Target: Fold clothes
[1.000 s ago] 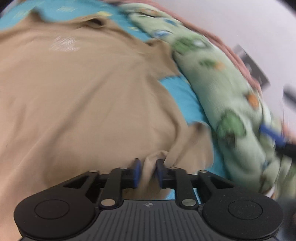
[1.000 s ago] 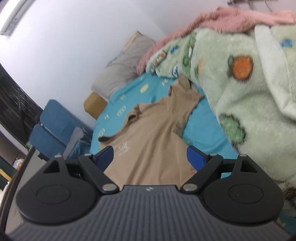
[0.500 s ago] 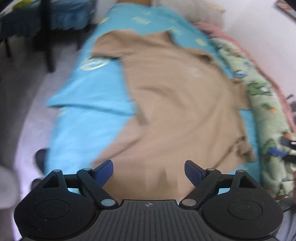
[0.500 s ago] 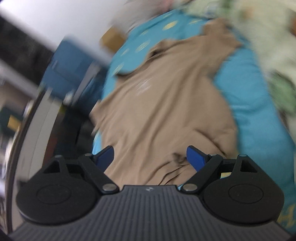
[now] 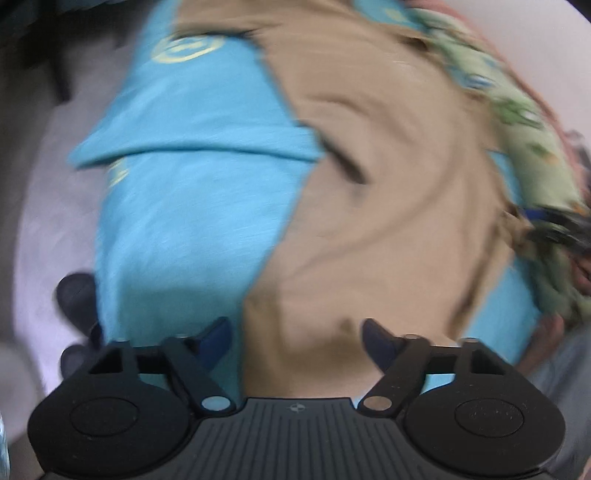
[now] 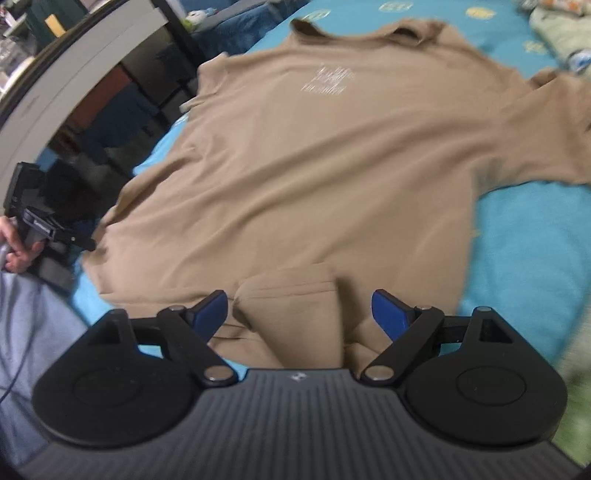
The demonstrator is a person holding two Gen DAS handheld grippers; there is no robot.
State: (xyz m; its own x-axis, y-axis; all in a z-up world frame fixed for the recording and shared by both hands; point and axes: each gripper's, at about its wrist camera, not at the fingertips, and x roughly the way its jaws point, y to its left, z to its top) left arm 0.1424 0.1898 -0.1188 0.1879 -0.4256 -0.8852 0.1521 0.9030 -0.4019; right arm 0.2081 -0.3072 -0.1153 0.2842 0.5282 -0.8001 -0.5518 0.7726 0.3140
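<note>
A tan T-shirt (image 6: 314, 158) lies spread front-up on a turquoise bedsheet (image 6: 524, 251), with a white print on its chest and its hem nearest me. It also shows in the left wrist view (image 5: 388, 192), blurred. My right gripper (image 6: 299, 314) is open, its jaws either side of a small fold in the hem. My left gripper (image 5: 297, 336) is open and empty, low over the shirt's bottom left corner. The left gripper also shows at the shirt's left edge in the right wrist view (image 6: 55, 229).
A green patterned blanket (image 5: 524, 129) is bunched along the right side of the bed. The bed's left edge drops to a pale floor (image 5: 40, 221). Dark furniture and a blue seat (image 6: 236, 26) stand beyond the bed's far left.
My left gripper let go of the shirt fabric, opened and moved to the bottom left corner. My right gripper swung down from looking across the room to the hem.
</note>
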